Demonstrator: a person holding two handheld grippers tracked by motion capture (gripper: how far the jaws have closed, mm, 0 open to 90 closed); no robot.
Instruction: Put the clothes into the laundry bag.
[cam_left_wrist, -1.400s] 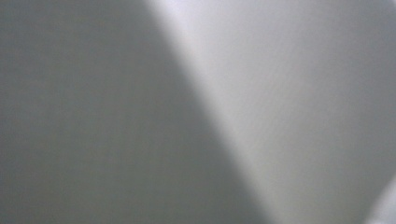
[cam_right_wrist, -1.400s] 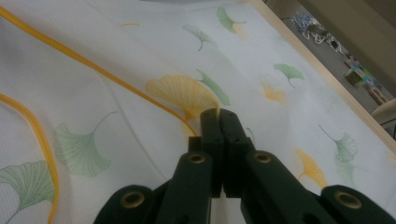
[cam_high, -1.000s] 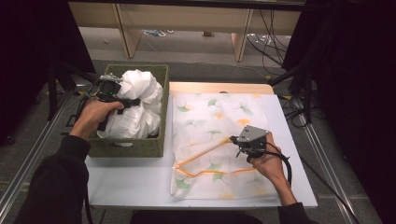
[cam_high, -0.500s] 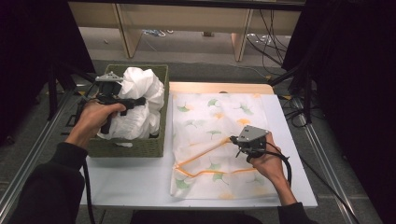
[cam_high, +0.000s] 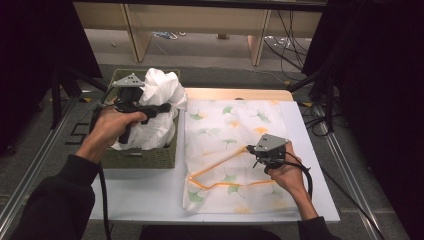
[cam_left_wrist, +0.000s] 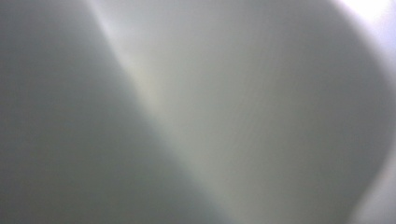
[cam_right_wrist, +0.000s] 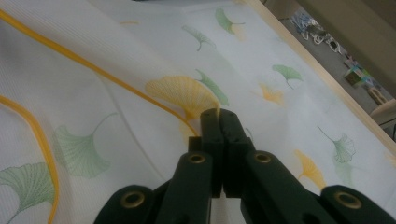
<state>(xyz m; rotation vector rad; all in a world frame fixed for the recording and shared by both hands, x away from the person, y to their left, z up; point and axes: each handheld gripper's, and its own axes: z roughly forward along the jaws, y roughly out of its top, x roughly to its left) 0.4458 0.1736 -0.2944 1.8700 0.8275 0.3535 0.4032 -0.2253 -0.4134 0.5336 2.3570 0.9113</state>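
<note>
Printed cloth lies flat right of basket, right gripper clamped on its orange edge; left gripper probably holds white bundle above basket, grip unclear; unloading unfinished.

Left gripper raised sideways; right gripper low, jaws pressed together

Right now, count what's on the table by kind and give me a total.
Green basket: 1
White bundled cloth in the basket: 1
Ginkgo-print bag with orange edging: 1
Handheld tongs: 2, left and right
Total: 5
</note>
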